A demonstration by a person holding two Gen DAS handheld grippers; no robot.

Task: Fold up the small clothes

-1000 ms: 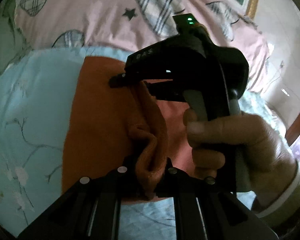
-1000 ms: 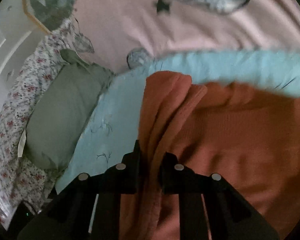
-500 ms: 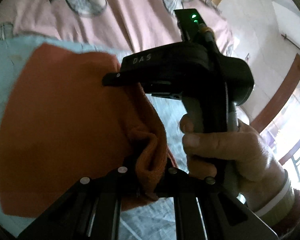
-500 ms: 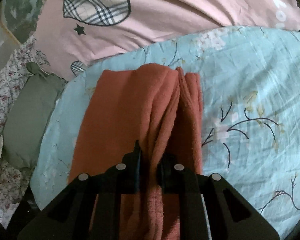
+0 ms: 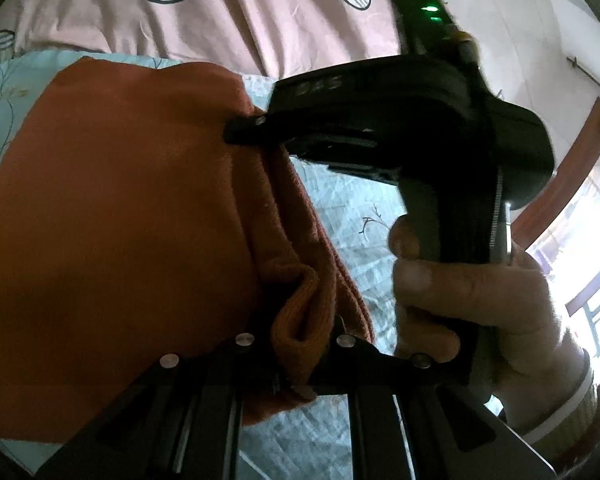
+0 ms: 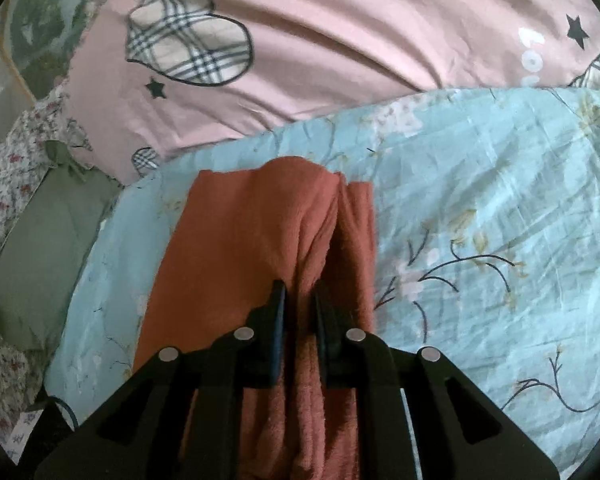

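Note:
A rust-orange knit garment (image 5: 120,220) lies on a light blue floral sheet (image 6: 480,200). My left gripper (image 5: 296,344) is shut on a bunched edge of the garment. My right gripper (image 6: 300,308) is shut on another fold of the same garment (image 6: 252,240), which hangs down towards the sheet in a narrow folded strip. The right gripper's black body (image 5: 400,120) and the hand holding it show in the left wrist view, with its tip pinching the cloth's far edge.
A pink duvet with plaid hearts (image 6: 300,40) lies behind the sheet. A grey-green pillow (image 6: 40,248) and floral bedding (image 6: 4,184) sit at the left. A wall and wooden window frame (image 5: 572,168) show at the right.
Both grippers stay shut on the garment. Over the second they carried it across into a narrow strip on the sheet; in the last half second the views shifted only slightly.

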